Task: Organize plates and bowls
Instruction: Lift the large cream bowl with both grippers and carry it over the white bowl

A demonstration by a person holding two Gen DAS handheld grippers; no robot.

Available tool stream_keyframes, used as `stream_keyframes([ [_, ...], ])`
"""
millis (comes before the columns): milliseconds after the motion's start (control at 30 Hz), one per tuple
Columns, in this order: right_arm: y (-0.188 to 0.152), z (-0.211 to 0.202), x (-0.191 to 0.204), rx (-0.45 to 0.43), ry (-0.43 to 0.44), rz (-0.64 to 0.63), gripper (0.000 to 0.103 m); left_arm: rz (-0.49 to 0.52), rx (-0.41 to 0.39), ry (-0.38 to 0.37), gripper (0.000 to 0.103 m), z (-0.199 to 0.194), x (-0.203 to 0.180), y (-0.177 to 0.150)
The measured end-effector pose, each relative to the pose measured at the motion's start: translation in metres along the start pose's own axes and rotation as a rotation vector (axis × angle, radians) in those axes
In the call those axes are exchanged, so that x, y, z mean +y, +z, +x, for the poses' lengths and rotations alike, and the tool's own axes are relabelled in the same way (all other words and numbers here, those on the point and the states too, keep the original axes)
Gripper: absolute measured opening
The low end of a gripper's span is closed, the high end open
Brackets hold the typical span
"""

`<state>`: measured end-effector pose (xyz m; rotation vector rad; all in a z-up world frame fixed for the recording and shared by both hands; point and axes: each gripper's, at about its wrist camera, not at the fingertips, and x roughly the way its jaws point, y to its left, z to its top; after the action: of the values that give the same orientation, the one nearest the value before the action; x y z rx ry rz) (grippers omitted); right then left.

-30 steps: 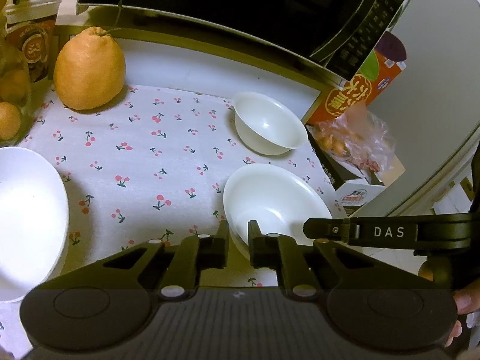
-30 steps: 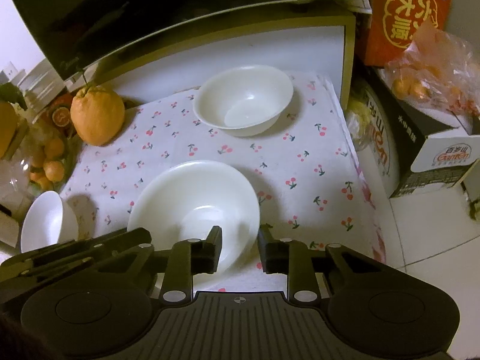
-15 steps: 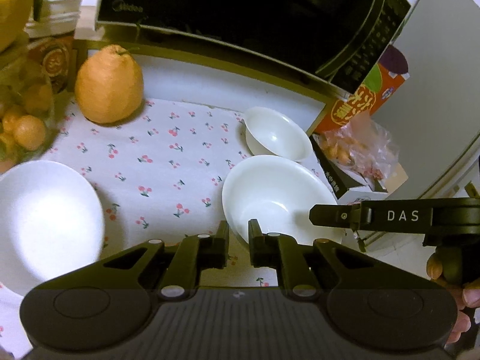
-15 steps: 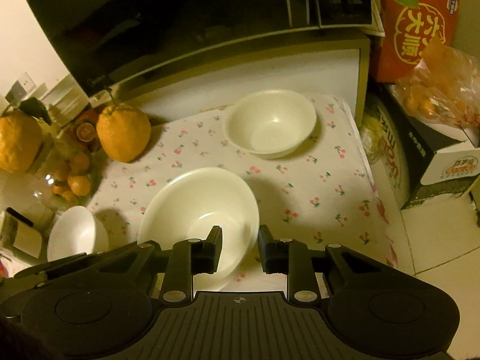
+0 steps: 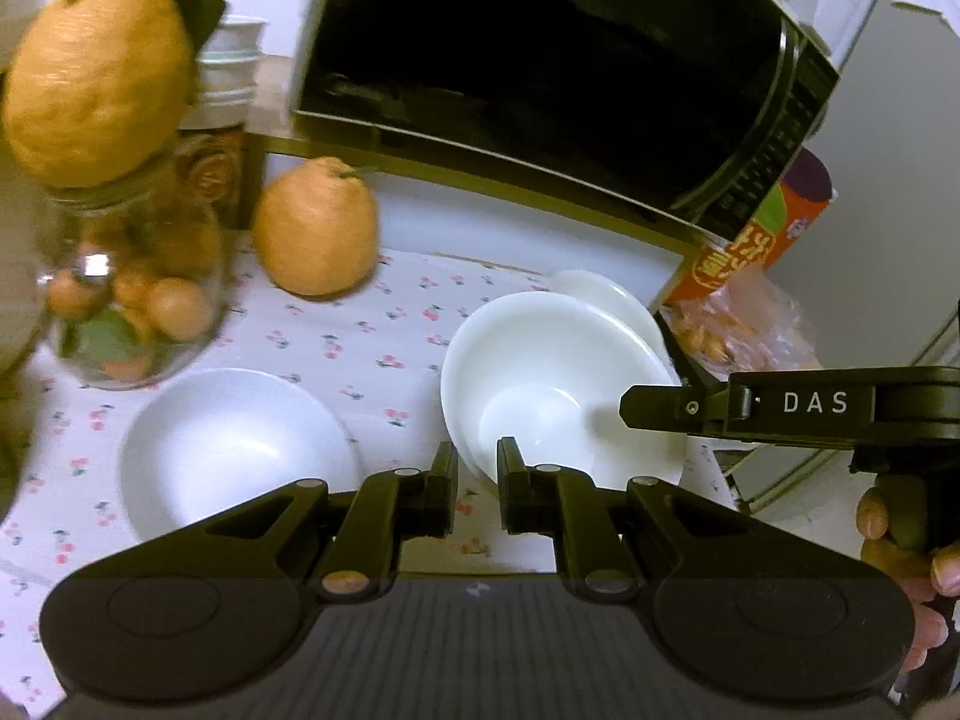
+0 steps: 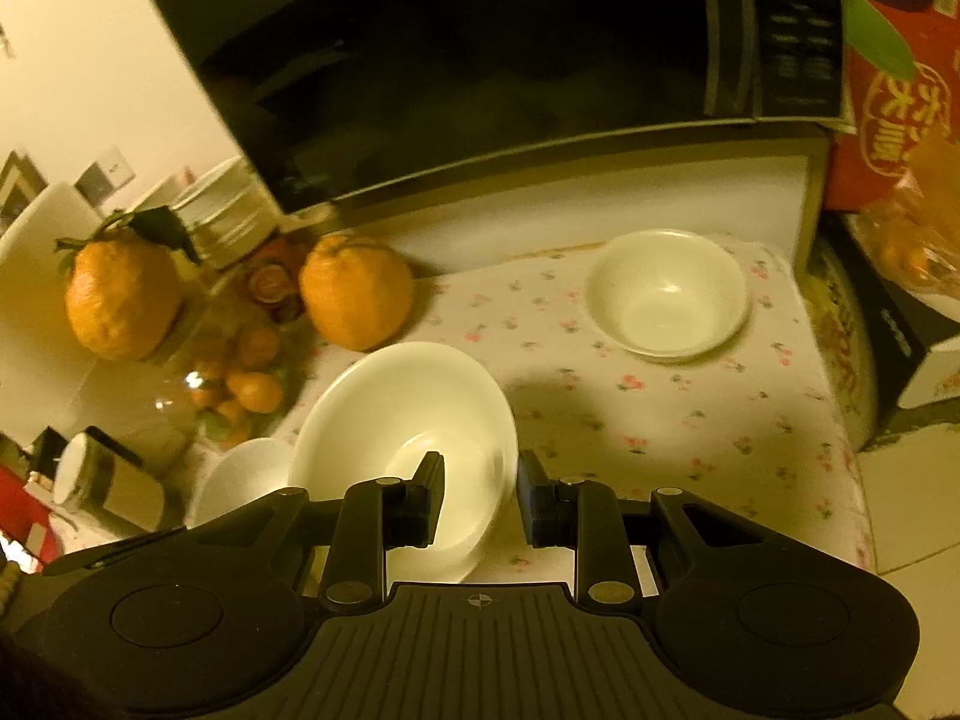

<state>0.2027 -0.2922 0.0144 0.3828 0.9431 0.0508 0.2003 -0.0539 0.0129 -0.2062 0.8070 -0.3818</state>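
A large white bowl (image 5: 552,372) is tilted and raised off the cherry-print cloth, with both grippers on its near rim. My left gripper (image 5: 477,474) is shut on its left edge. My right gripper (image 6: 480,495) is shut on the same bowl (image 6: 408,420) at its right edge. A smaller white bowl (image 6: 666,294) rests at the back right of the cloth and peeks out behind the held bowl in the left wrist view (image 5: 606,300). Another white bowl (image 5: 234,450) lies at the front left; it also shows in the right wrist view (image 6: 240,474).
A black microwave (image 5: 540,72) stands on a shelf over the cloth. An orange citrus fruit (image 5: 315,228) sits at the back, a glass jar of small oranges (image 5: 132,300) at left with a fruit on top. An orange box (image 6: 900,90) and bagged fruit are at right.
Both grippers have pulled back and risen, lifting and tilting the large bowl off the cloth. The front-left bowl and the jar have come further into view.
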Motion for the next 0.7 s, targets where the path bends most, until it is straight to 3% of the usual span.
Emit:
stream_keyframes([
  [700, -0.007, 0.030, 0.094, 0.045, 0.048, -0.117, 0.026, -0.046, 0.007, 0.124, 0.012, -0.037, 0.062, 0.001],
])
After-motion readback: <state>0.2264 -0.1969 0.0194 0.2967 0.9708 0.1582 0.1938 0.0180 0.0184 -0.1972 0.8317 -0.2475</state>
